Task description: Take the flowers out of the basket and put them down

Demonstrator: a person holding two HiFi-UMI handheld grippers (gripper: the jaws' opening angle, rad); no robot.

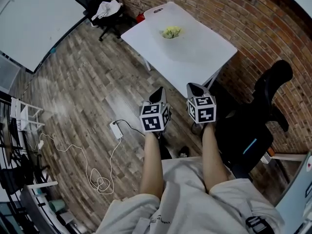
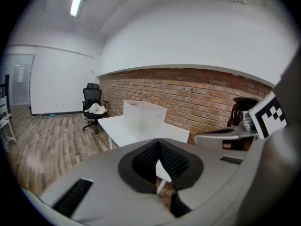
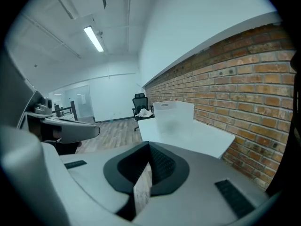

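left claw (image 1: 158,92), right claw (image 1: 195,87): grey | marker cubes (image 1: 155,117): black-white | T-shirt (image 1: 187,189): pale, short-sleeved

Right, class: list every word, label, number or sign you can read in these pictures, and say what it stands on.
No text here can be read.
Shorts: a line of small print, too small to read.
Left cube, right cube: black-and-white square patterns only, no words.

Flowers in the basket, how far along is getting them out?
Nothing done: the flowers sit in the basket on the table. Nothing in hand: the left gripper and right gripper are shut, empty, short of the table. All left: reach, lift, set down.
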